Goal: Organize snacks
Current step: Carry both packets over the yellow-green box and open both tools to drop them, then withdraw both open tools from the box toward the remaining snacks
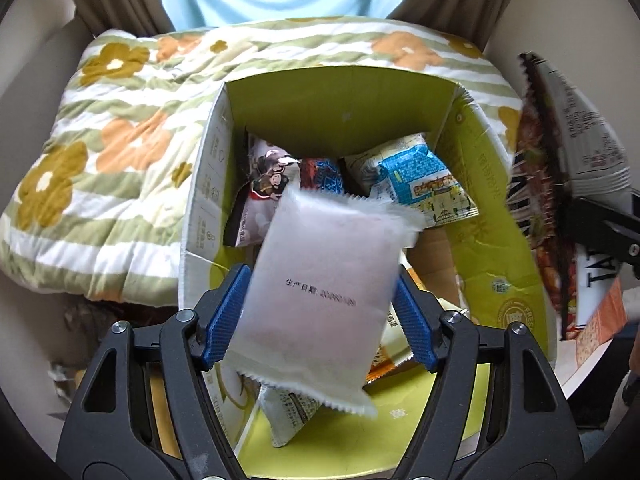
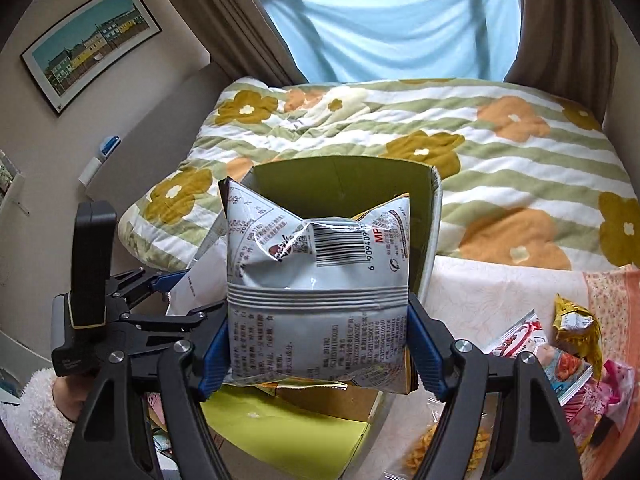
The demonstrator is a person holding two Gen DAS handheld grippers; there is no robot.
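My left gripper (image 1: 320,312) is shut on a white snack packet (image 1: 320,300) and holds it above an open yellow-green cardboard box (image 1: 340,100). Several snack packets lie in the box, among them a cartoon-print one (image 1: 268,184) and a blue and white one (image 1: 420,176). My right gripper (image 2: 318,344) is shut on a silver snack bag (image 2: 316,280) with a barcode, held over the same box (image 2: 340,176). That bag shows at the right edge of the left wrist view (image 1: 560,168). The left gripper (image 2: 168,280) appears at the left of the right wrist view.
The box stands by a bed with a flowered green-striped quilt (image 2: 500,140). More snack packets (image 2: 560,368) lie on a pale patterned cloth (image 2: 480,292) at the right. A curtain and a light blue sheet (image 2: 400,20) hang behind. A framed picture (image 2: 88,44) is on the left wall.
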